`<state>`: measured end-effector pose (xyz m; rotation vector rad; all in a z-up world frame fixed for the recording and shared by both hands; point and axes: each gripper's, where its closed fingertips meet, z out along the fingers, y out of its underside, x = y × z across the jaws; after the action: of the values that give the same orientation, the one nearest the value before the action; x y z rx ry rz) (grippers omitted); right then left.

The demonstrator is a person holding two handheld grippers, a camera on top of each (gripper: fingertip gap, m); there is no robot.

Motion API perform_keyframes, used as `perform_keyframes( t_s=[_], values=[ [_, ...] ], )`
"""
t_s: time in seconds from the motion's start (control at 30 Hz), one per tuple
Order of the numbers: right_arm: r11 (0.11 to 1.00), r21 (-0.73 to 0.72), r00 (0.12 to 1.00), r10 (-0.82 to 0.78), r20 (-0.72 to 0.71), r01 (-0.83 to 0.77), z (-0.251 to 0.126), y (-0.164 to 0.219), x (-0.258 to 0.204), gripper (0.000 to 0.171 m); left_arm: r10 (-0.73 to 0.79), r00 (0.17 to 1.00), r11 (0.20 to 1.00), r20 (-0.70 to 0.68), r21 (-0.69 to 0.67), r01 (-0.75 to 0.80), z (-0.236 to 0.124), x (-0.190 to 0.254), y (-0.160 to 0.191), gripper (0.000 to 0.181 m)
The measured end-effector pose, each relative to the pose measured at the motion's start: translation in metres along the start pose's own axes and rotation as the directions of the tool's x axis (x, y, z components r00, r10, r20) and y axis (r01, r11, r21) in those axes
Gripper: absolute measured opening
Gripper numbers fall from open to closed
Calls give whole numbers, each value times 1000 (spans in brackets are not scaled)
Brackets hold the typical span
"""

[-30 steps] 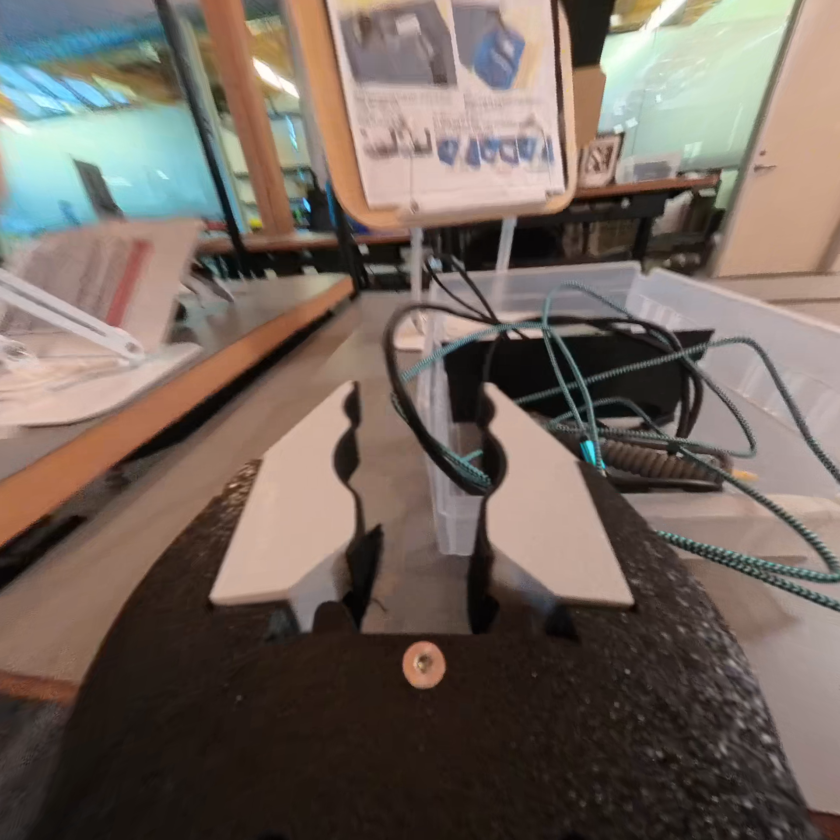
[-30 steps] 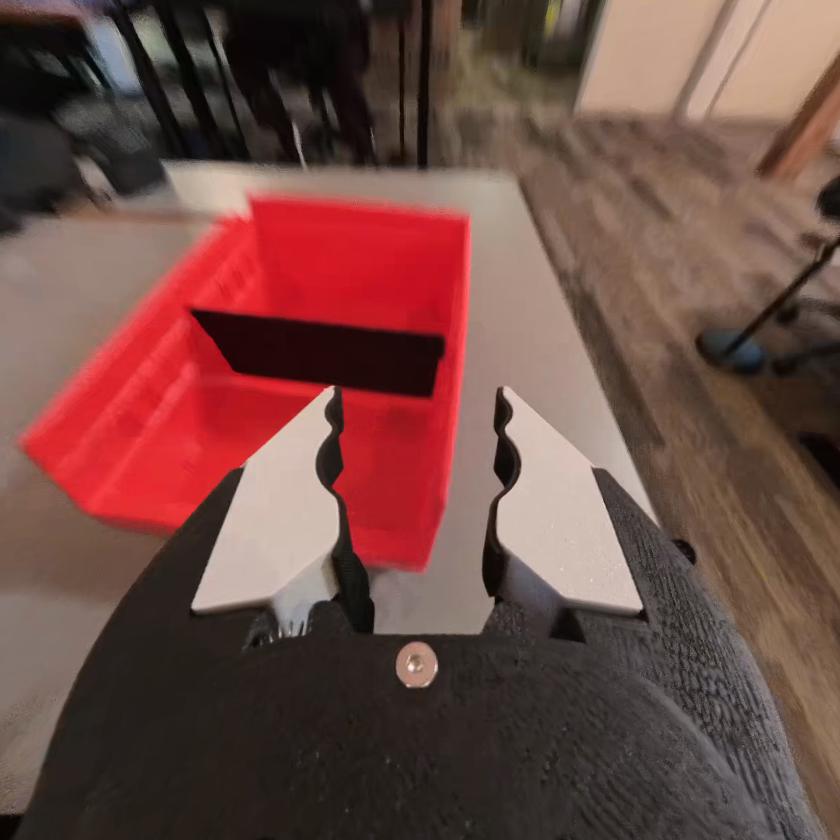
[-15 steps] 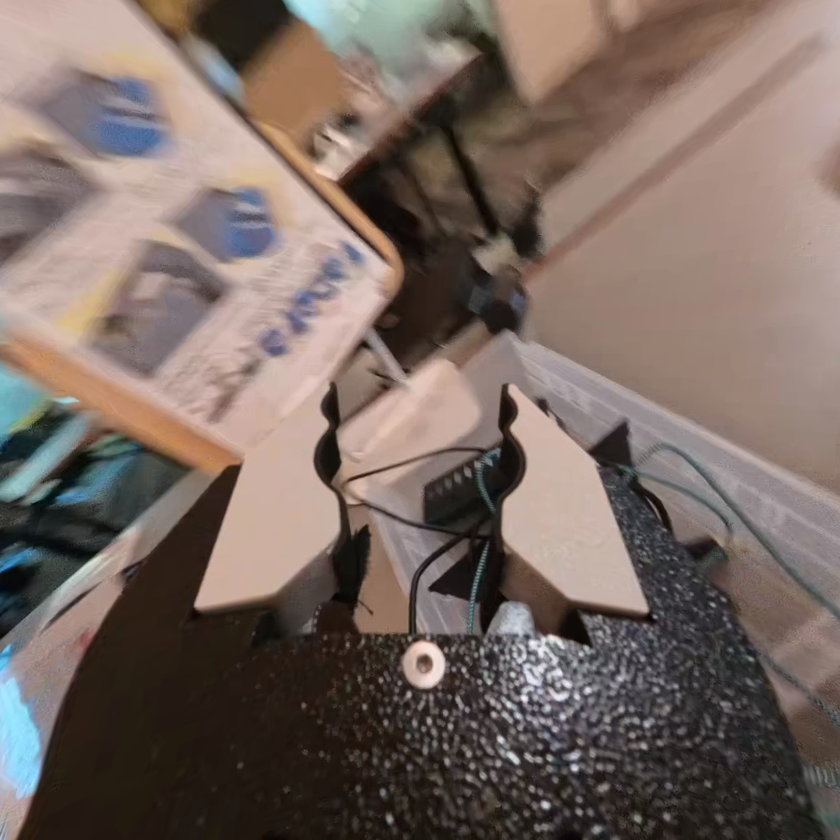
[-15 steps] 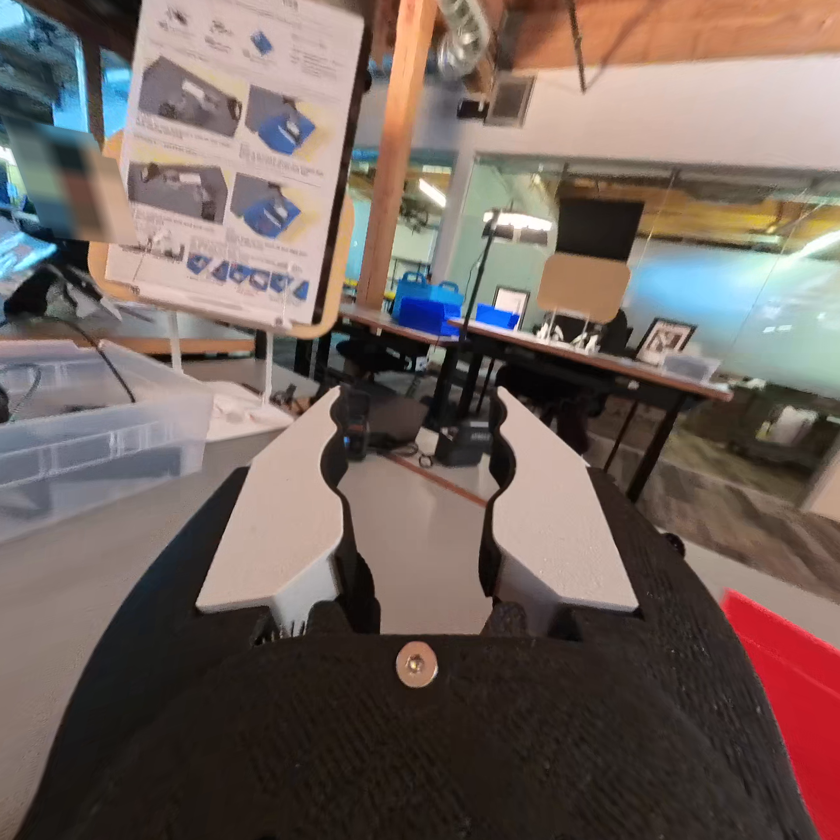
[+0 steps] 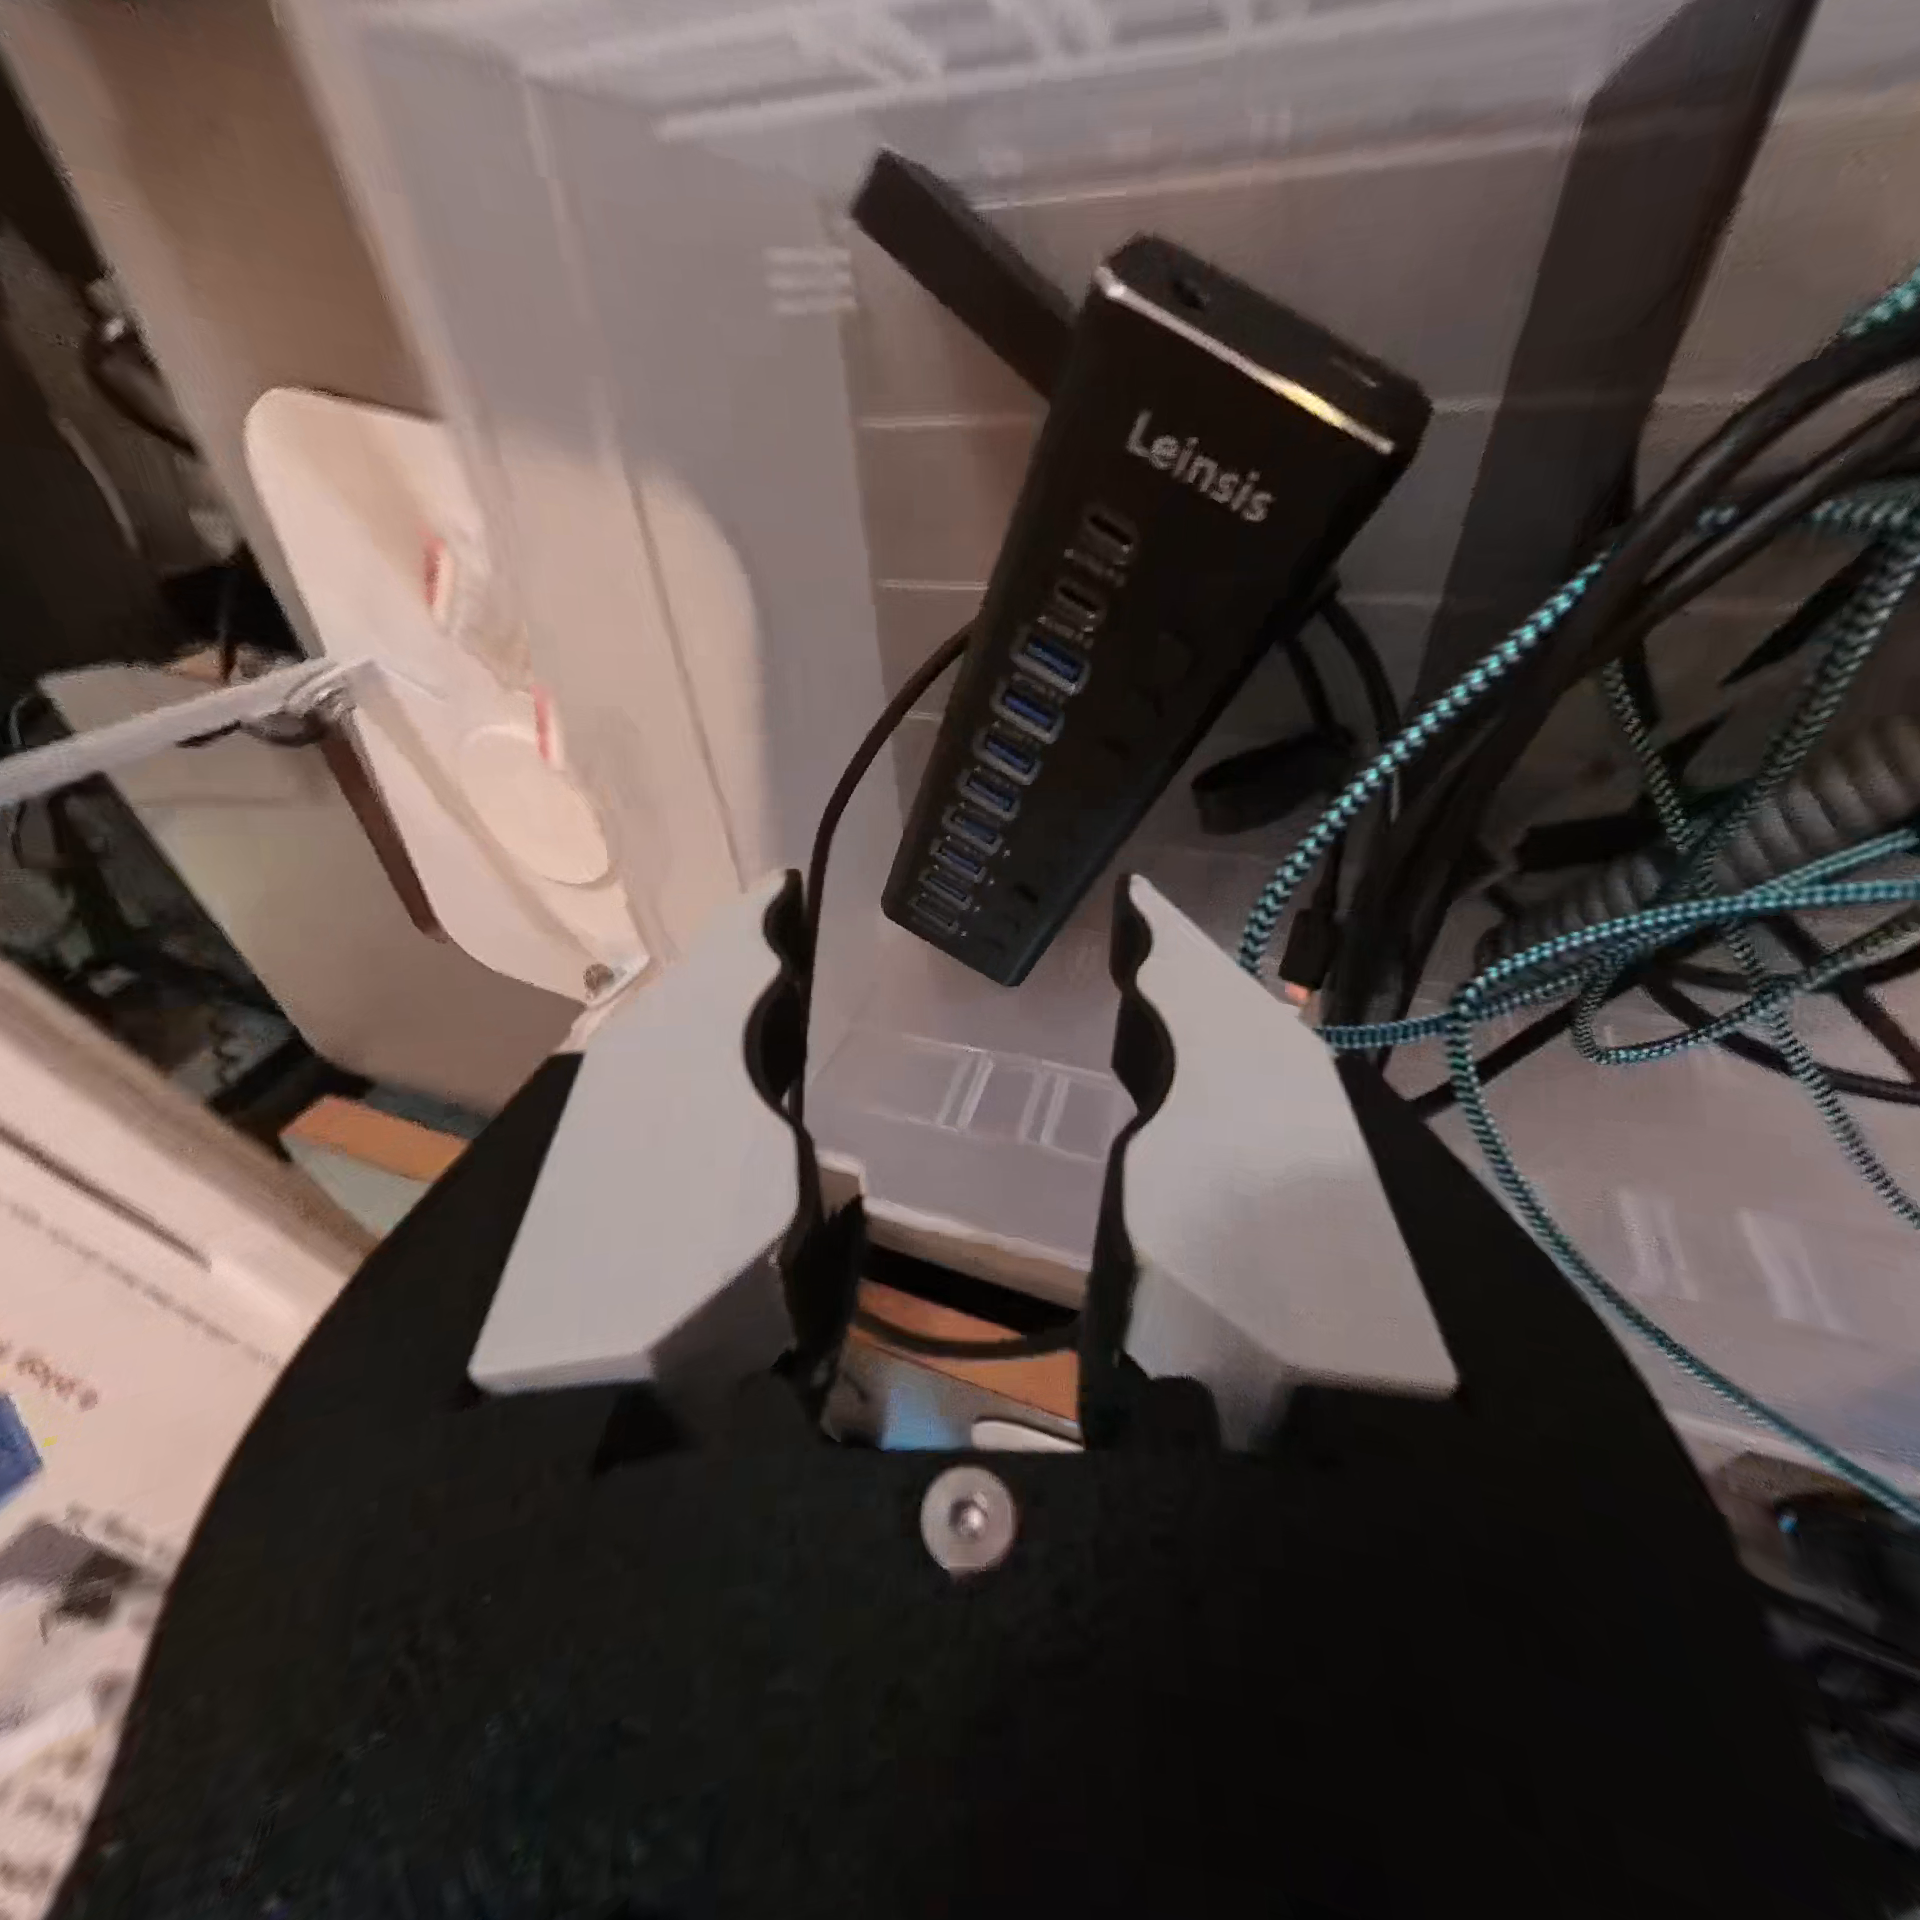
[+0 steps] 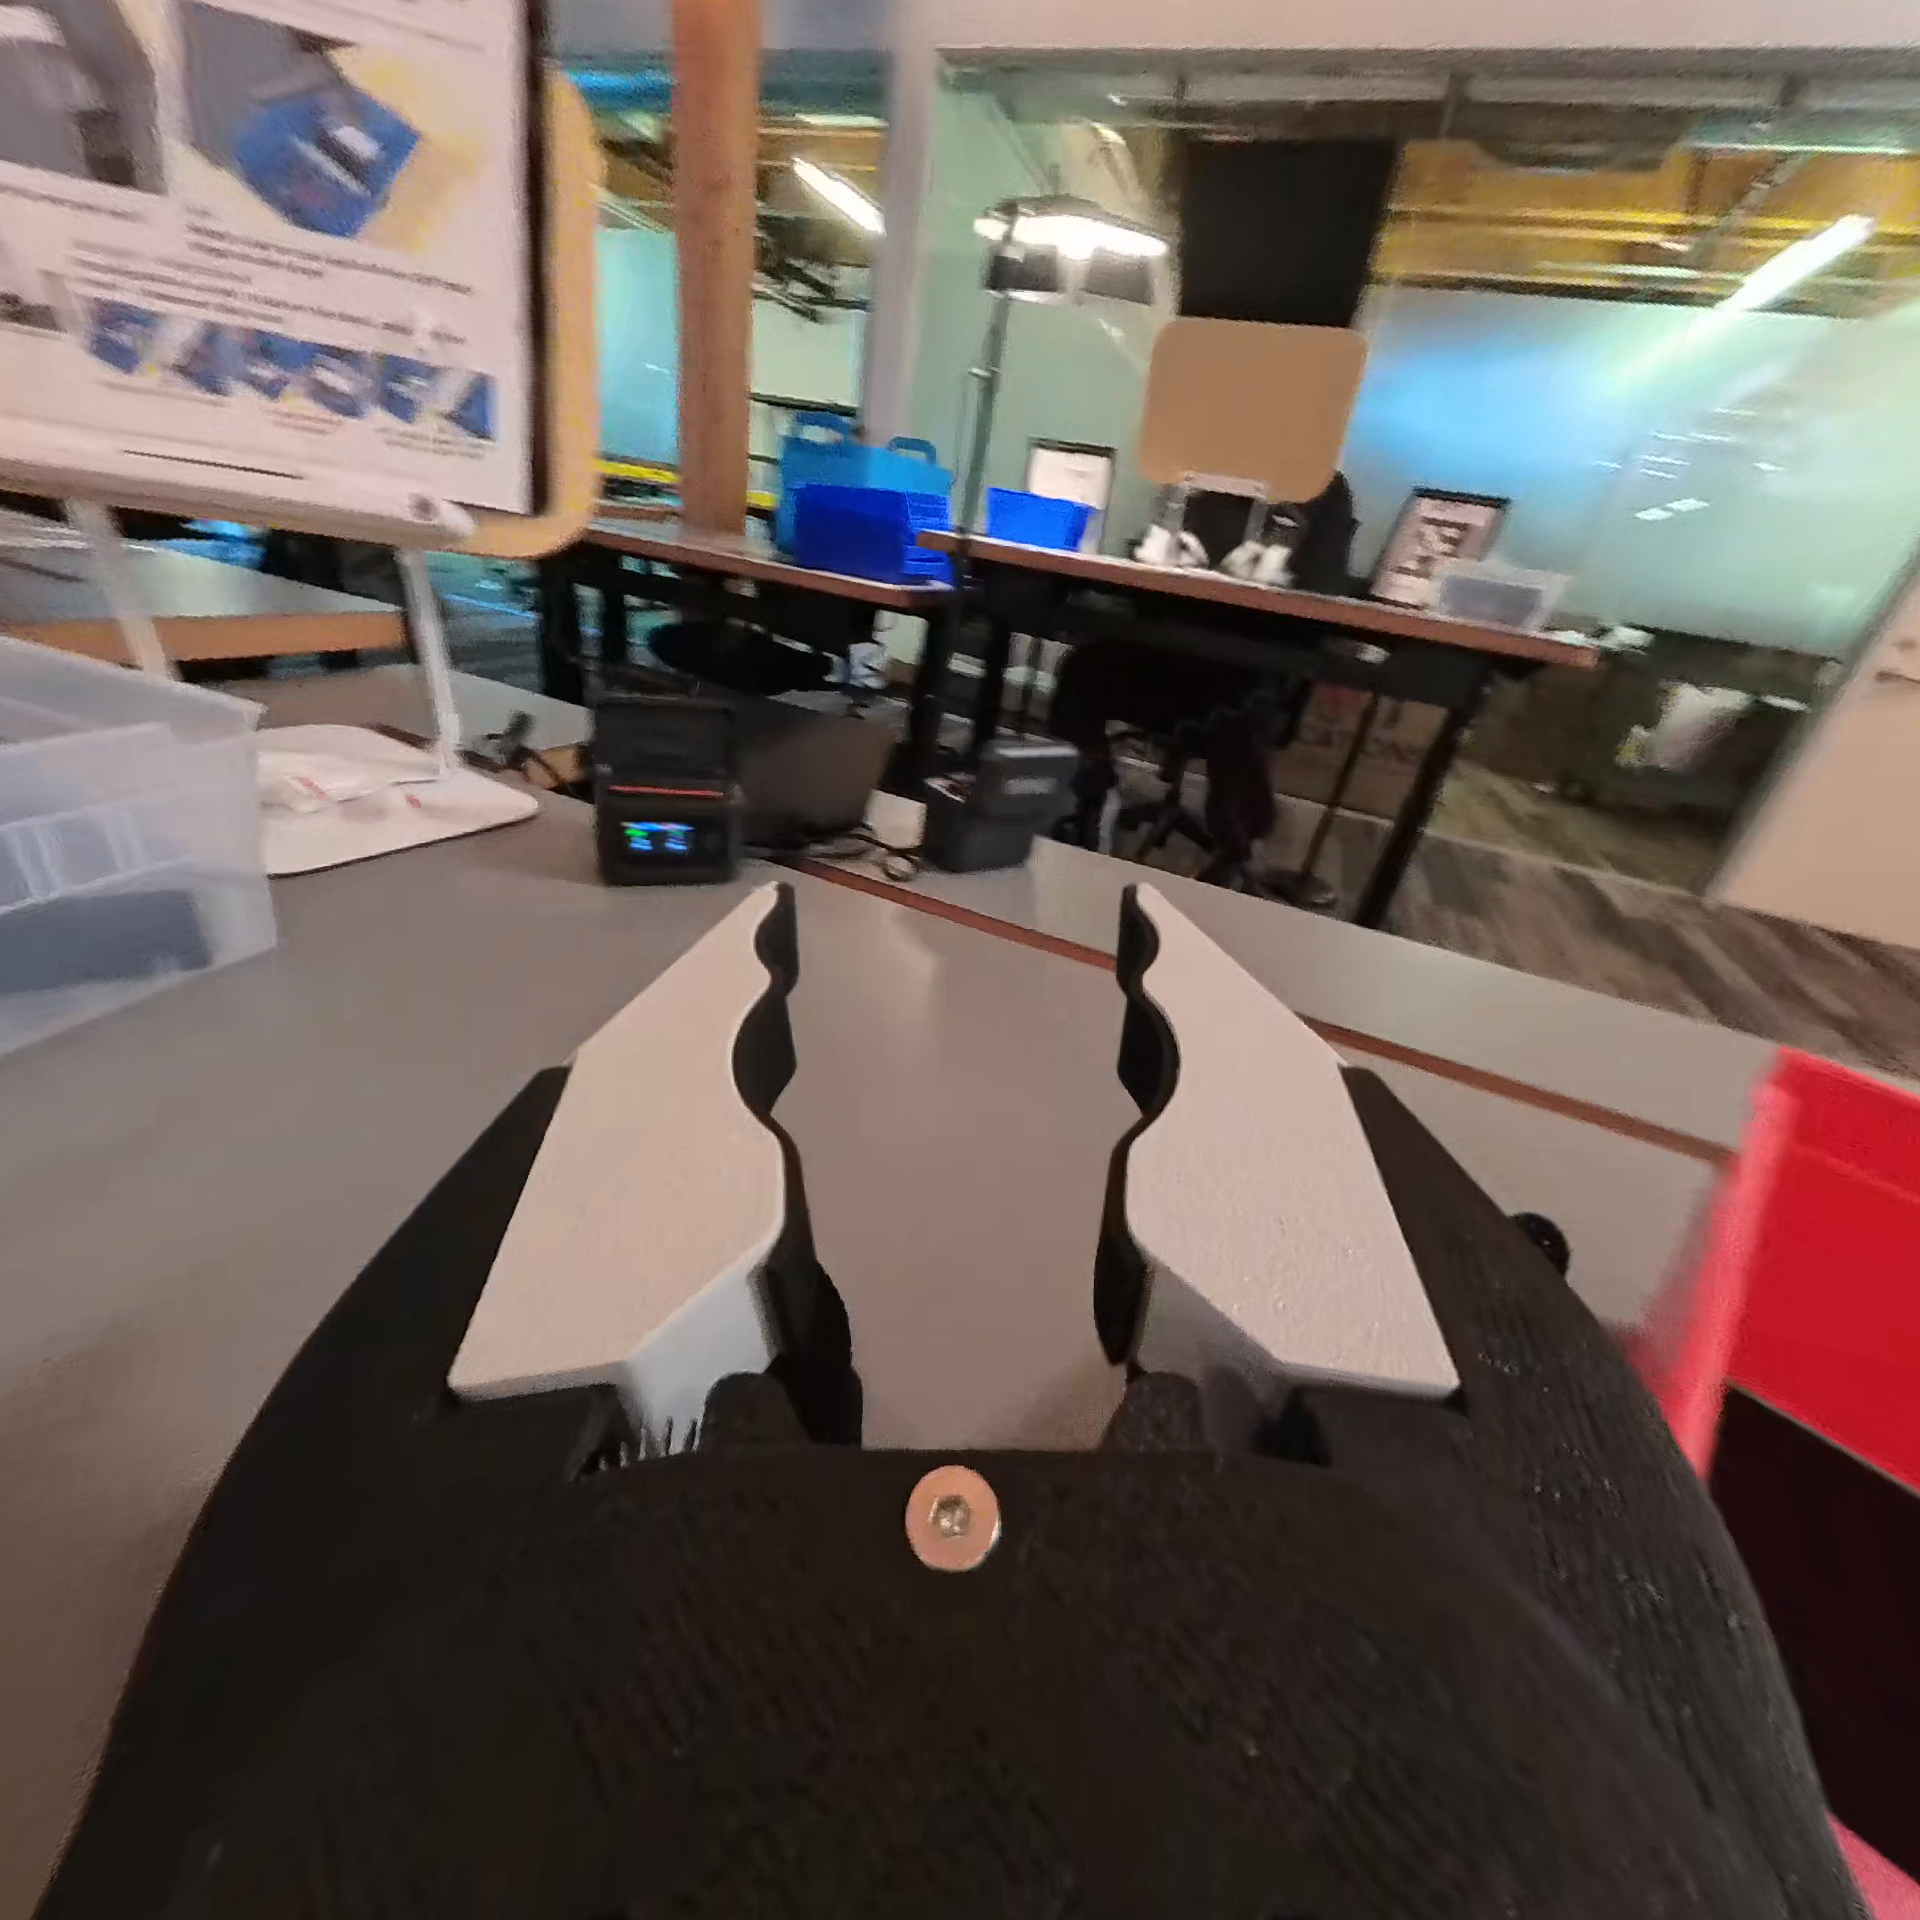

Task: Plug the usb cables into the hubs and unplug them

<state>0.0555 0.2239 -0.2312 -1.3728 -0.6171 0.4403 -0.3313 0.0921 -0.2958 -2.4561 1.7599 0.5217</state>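
In the left wrist view a black USB hub (image 5: 1132, 623) with a row of blue ports stands tilted inside a clear plastic bin (image 5: 727, 416). A tangle of black and teal braided cables (image 5: 1621, 831) lies in the bin to its right. A thin black cable (image 5: 831, 831) runs from the hub down past my left finger. My left gripper (image 5: 951, 904) is open and empty, over the bin's near rim, just short of the hub's lower end. My right gripper (image 6: 951, 904) is open and empty above the grey table (image 6: 312, 1091).
A red bin (image 6: 1829, 1247) sits at the right edge of the right wrist view. The clear bin's corner (image 6: 114, 831) shows at its left. An instruction board on a white stand (image 6: 281, 260) stands behind. A small black device (image 6: 665, 800) sits at the table's far edge. My right tips are about 35 centimetres from the black USB hub (image 5: 1132, 623), my left tips only 5 centimetres.
My left gripper has swung from facing across the table to pointing down into the clear bin, close to the hub. My right gripper turned away from the red bin and now faces across the table.
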Motion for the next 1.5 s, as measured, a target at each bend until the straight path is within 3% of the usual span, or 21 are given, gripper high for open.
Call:
perform_keyframes(
  t_s=[0.1, 0.2, 0.37, 0.53, 0.77, 0.87, 0.97, 1.03, 1.2, 1.33, 1.5],
  values=[
    [998, -36, 995, -46, -93, 43, -16, 9, 22, 60, 58, 997, 997, -40, 47, -56, 13, 8, -9, 55],
    [997, -12, 988, -79, -132, 78, -27, 7, 32, 59, 92, 996, 993, -10, 76, -91, 23, 4, -12, 66],
    [998, 4, 996, -70, -46, 70, -20, 12, 14, 58, 95, 992, 992, -80, 86, -88, 28, 4, -12, 69],
    [991, -22, 991, -131, 24, 132, -7, 24, -3, 56, 223, 967, 970, -120, -75, -233, 43, 5, 11, 66],
    [989, -24, 983, -142, 113, 146, 3, 35, -21, 55, 305, 941, 952, -145, 30, -304, 58, 14, -14, 80],
    [990, -35, 981, -134, 138, 140, 6, 39, -25, 55, 293, 938, 956, -187, 82, -282, 62, 23, -25, 76],
    [989, -40, 980, -135, 145, 142, 7, 41, -25, 54, 278, 926, 960, -255, 30, -280, 70, 32, -17, 65],
    [988, -41, 980, -140, 145, 147, 7, 42, -25, 52, 261, 938, 964, -228, 18, -264, 68, 28, -20, 59],
    [984, -38, 975, -165, 152, 172, 7, 42, -29, 51, 252, 960, 960, -123, -96, -264, 43, 15, -10, 59],
    [983, -30, 973, -172, 152, 179, 6, 40, -30, 50, 306, 951, 933, 49, -215, -289, -12, -8, -3, 59],
    [986, -9, 976, -165, 145, 168, 5, 36, -29, 50, 265, 926, 963, 268, -120, -241, -93, -34, -38, 58]
  ],
)
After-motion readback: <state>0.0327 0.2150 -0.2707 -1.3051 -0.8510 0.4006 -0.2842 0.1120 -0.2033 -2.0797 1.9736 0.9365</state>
